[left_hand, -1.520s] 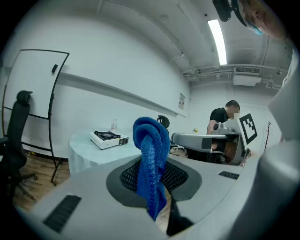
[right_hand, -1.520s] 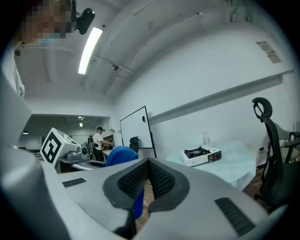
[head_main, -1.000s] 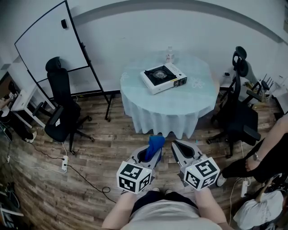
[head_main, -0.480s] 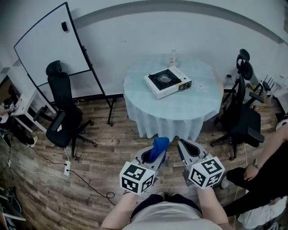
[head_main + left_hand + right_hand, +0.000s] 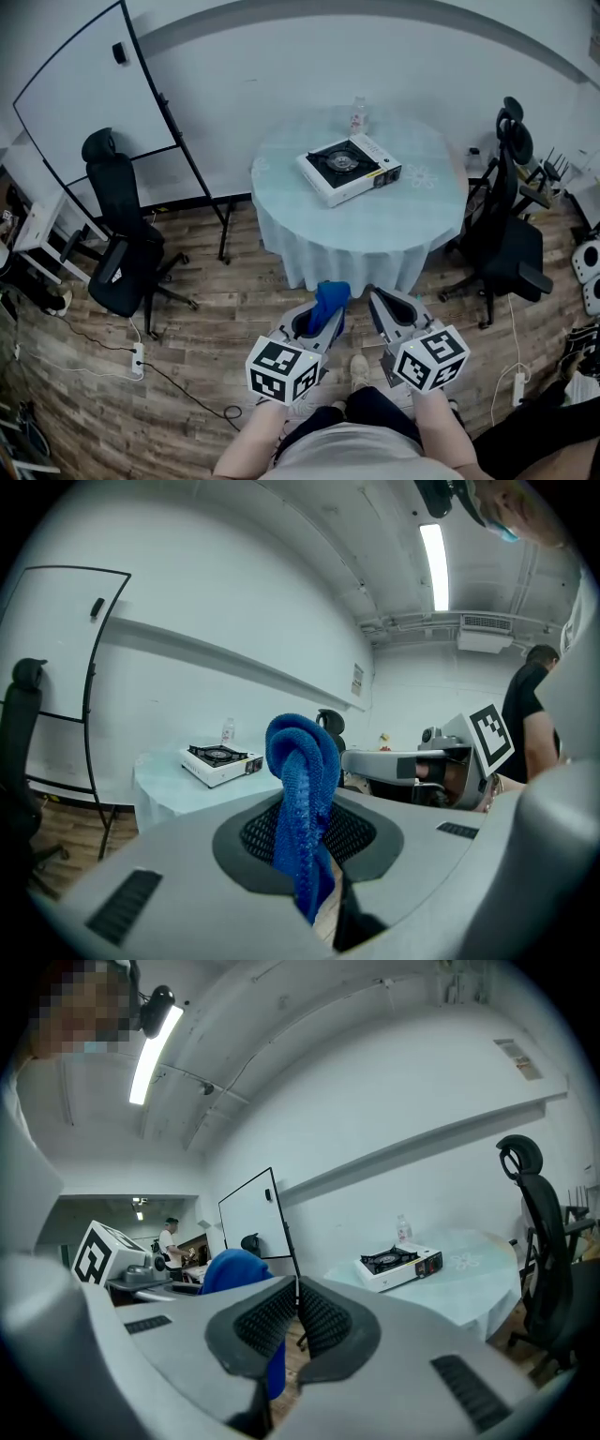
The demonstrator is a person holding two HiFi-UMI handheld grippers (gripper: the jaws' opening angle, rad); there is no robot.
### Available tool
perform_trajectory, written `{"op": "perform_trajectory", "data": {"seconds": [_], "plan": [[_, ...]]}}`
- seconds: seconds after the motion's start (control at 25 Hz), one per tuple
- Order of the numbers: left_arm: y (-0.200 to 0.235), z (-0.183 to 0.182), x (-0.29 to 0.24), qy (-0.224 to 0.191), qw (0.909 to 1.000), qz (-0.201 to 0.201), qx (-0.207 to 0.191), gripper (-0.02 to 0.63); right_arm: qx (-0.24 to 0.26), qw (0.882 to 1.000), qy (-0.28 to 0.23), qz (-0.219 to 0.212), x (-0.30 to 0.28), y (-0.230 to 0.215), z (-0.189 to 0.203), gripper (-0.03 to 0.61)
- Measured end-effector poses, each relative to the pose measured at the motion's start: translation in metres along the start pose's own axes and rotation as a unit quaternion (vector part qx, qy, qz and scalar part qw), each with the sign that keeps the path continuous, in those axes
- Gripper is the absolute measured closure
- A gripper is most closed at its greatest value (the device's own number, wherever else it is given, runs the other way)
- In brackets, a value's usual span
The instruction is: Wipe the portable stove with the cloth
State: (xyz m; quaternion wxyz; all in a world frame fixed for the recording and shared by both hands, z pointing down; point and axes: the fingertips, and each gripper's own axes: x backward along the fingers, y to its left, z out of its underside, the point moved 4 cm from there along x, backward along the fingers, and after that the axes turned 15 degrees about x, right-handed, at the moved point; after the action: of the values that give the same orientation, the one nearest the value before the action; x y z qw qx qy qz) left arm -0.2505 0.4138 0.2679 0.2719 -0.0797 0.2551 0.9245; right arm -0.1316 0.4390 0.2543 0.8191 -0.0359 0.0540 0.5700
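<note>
Since a second ago the round desk [image 5: 375, 230] has come a bit closer in the head view, and the bystander at right has mostly left the frame. Left hand-held gripper [image 5: 323, 321] is clamped on the cloth [image 5: 328, 298]: blue terry, bunched into a loop above the jaws, with the tail hanging below. Right hand-held gripper [image 5: 377, 302]: jaws together, nothing between them. Portable stove [image 5: 349, 170]: white body, black burner top, on the desk near a bottle [image 5: 357, 112], well apart from both grippers.
</note>
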Motion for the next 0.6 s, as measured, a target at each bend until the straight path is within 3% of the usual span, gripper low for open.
{"op": "perform_trajectory", "data": {"seconds": [0.28, 0.6], "plan": [[0.03, -0.02, -0.047, -0.006, 0.9999, -0.007, 0.011, 0.532, 0.0, 1.0, -0.011, -0.01, -0.048, -0.045, -0.002, 0.555], [0.065, -0.067, -0.125, -0.014, 0.9995, -0.022, 0.021, 0.532, 0.004, 0.999, -0.002, -0.032, -0.114, -0.12, -0.011, 0.555]]}}
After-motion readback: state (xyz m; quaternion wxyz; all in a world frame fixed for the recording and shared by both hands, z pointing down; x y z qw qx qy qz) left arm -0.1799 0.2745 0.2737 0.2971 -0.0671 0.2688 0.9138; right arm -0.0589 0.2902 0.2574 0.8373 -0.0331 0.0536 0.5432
